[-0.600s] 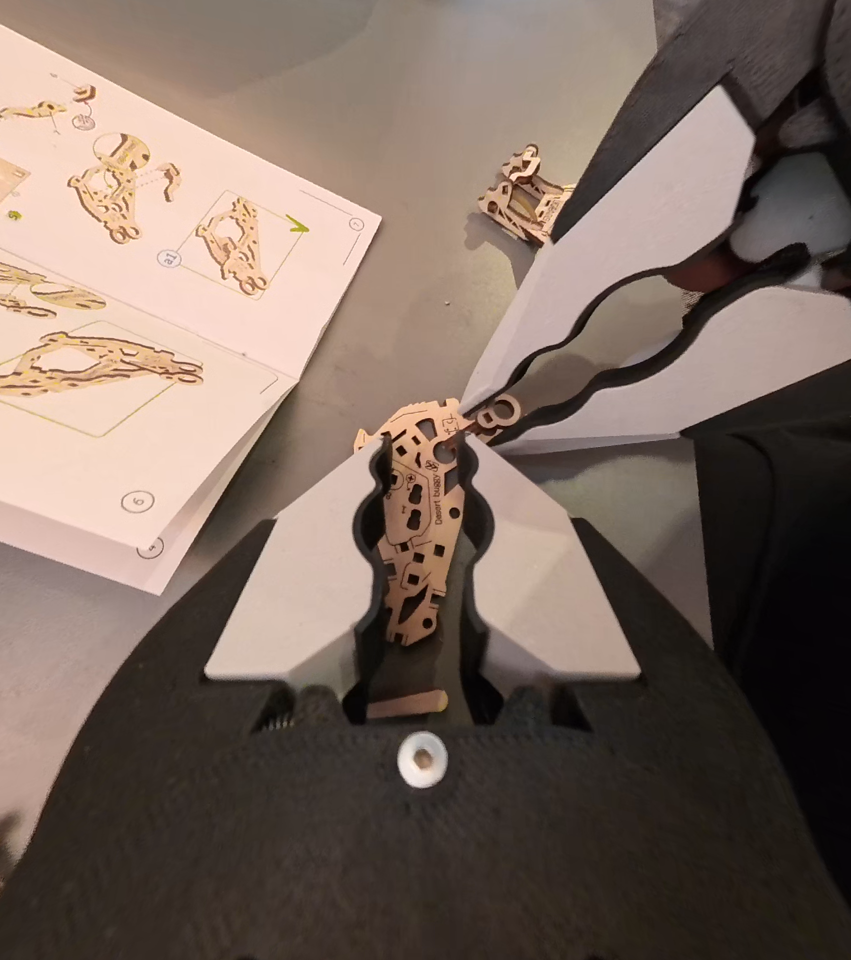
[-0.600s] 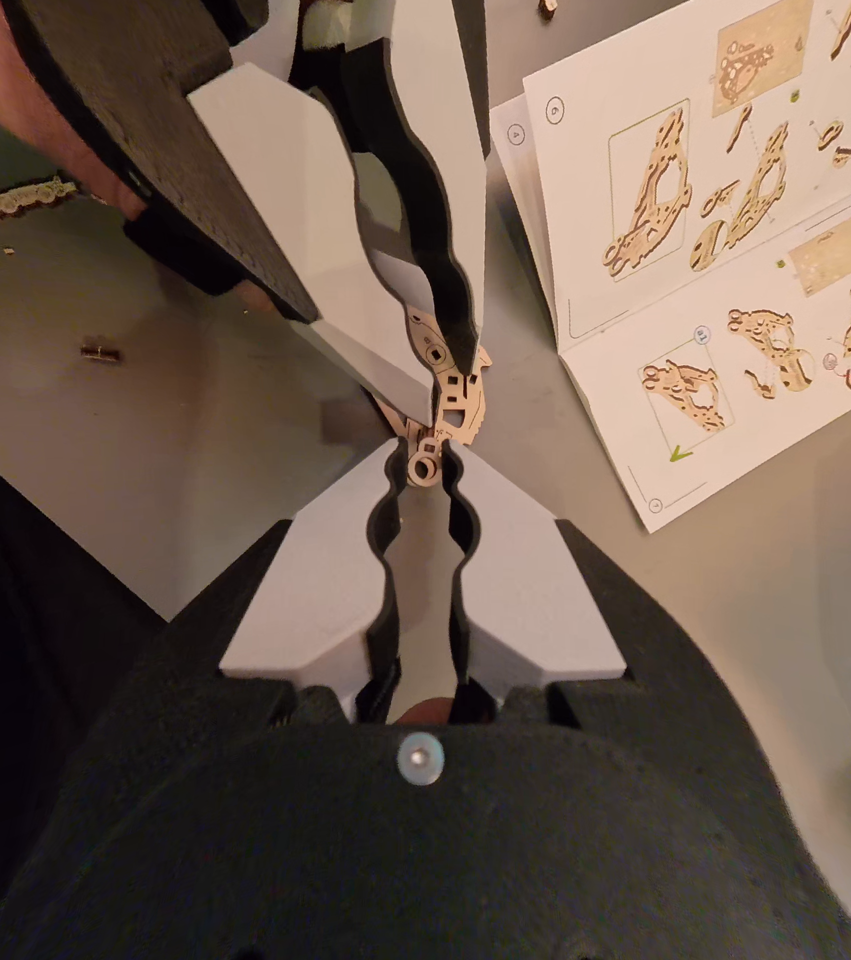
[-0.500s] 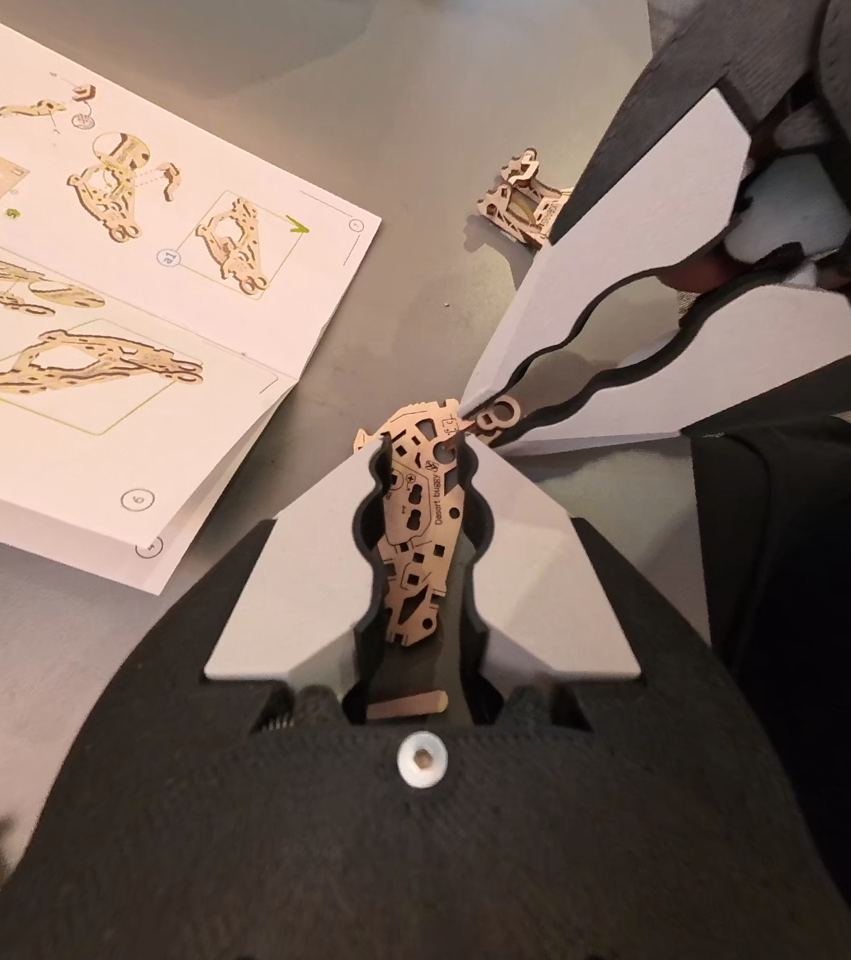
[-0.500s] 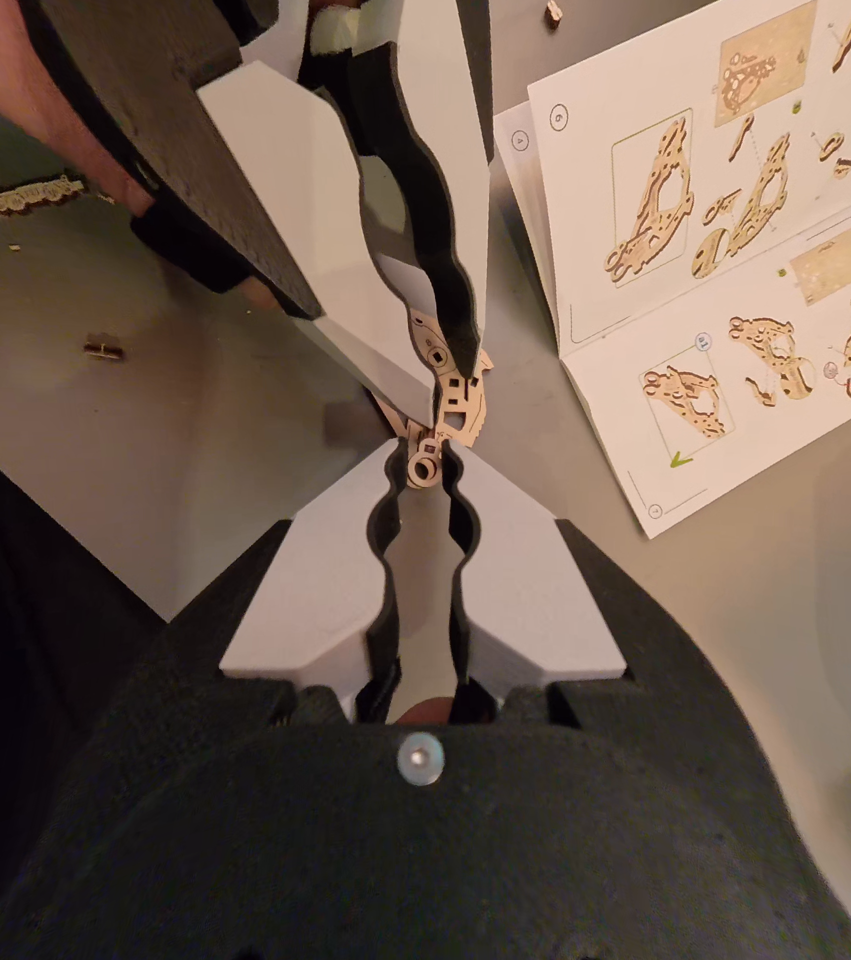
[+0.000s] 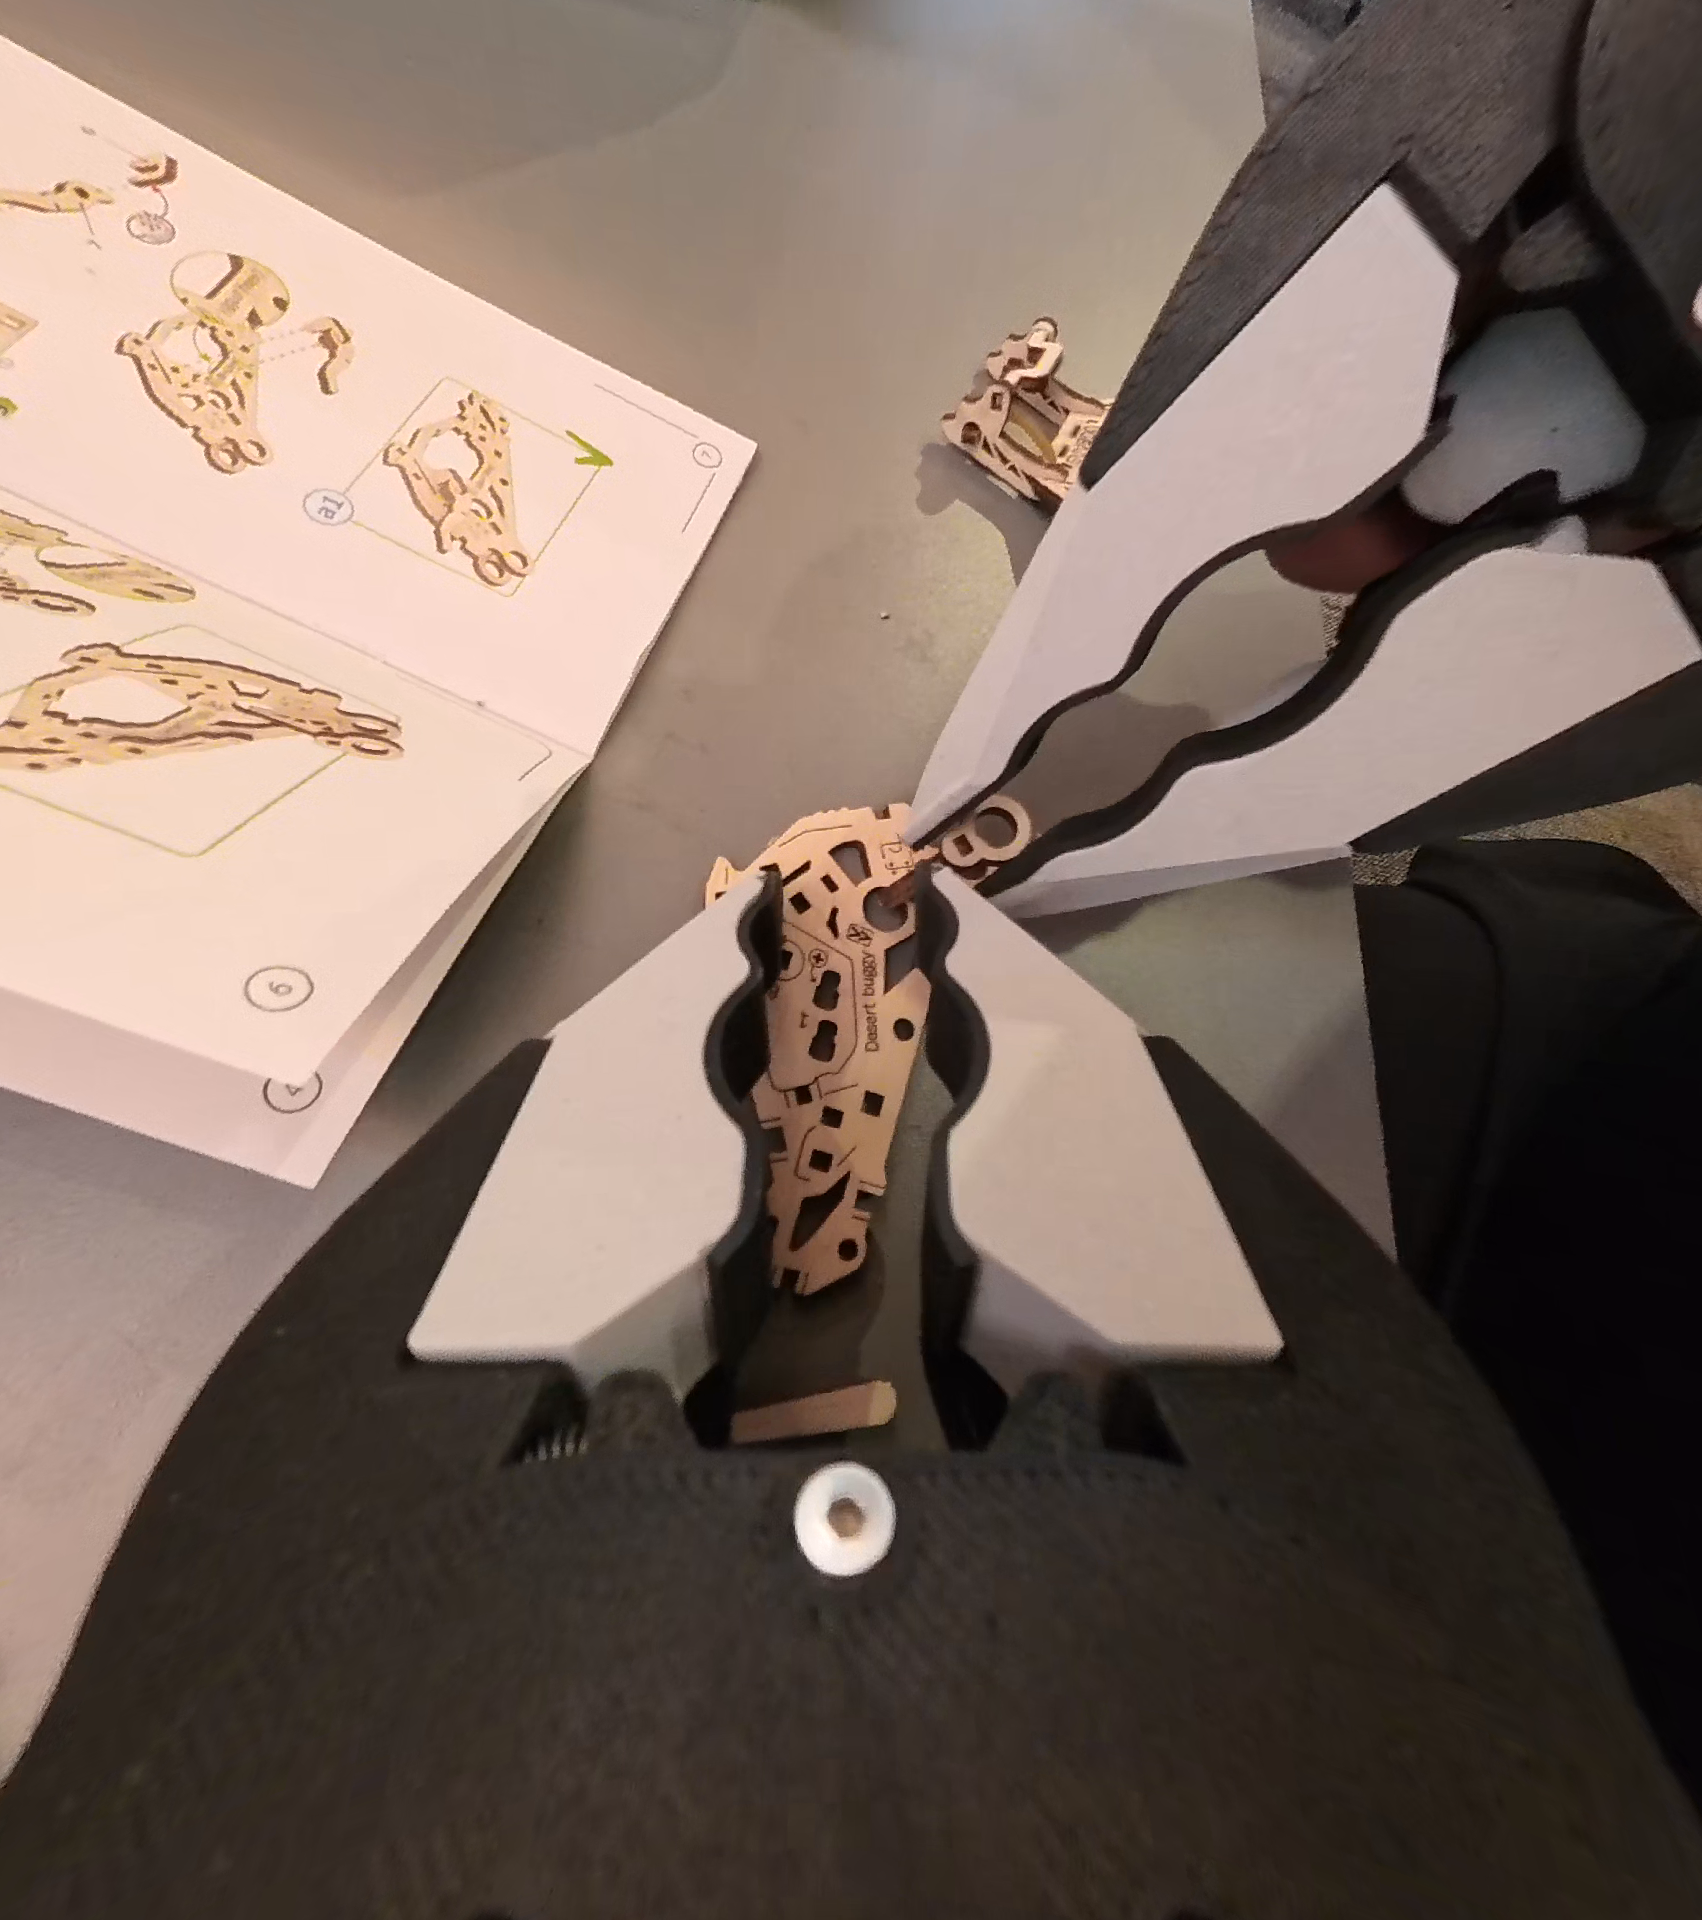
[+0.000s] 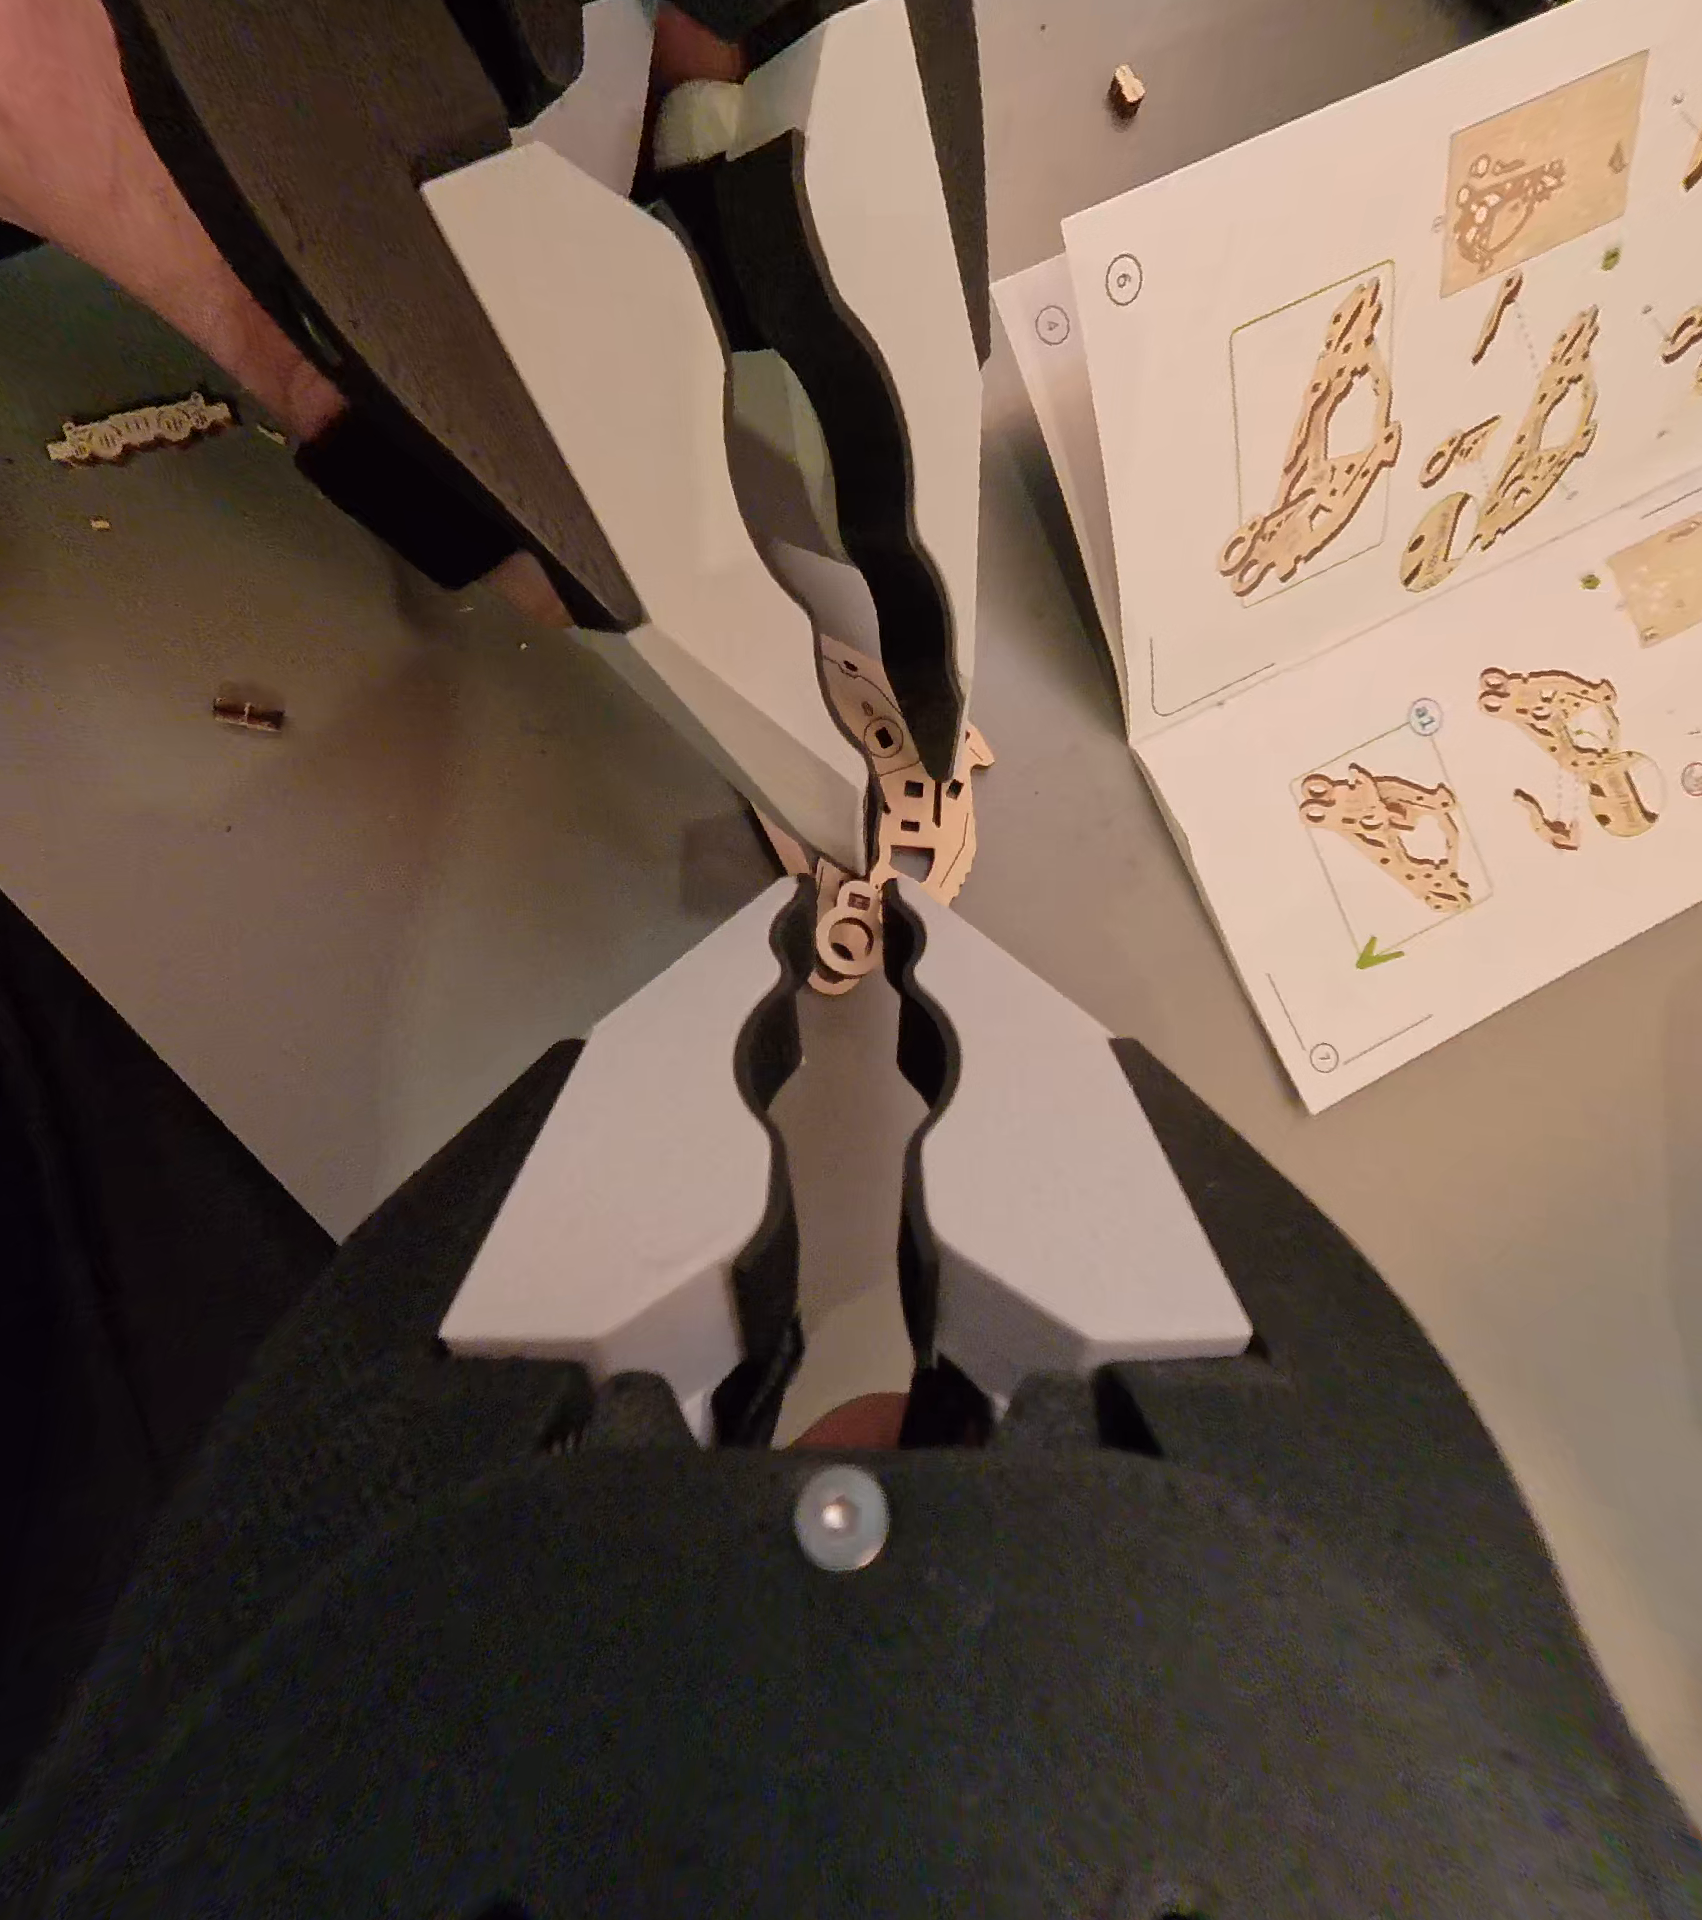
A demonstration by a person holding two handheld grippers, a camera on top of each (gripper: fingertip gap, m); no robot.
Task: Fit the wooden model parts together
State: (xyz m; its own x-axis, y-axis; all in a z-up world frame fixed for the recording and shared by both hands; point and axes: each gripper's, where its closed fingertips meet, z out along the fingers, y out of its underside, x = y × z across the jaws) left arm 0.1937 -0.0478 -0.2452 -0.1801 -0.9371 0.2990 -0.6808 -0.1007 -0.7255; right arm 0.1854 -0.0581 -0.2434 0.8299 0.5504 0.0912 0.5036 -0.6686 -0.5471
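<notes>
In the left wrist view, the left gripper holds a long flat wooden frame piece edgewise between its narrowly set fingers, above the grey surface; the right gripper comes in from the upper right, pinching a small wooden ring link at its fingertips against the frame's top end, with an open instruction booklet to the left and a small wooden sub-assembly behind. In the right wrist view, the right gripper has its fingers nearly together on the ring link, which touches the frame piece clamped in the left gripper descending from above, the booklet lying to the right.
</notes>
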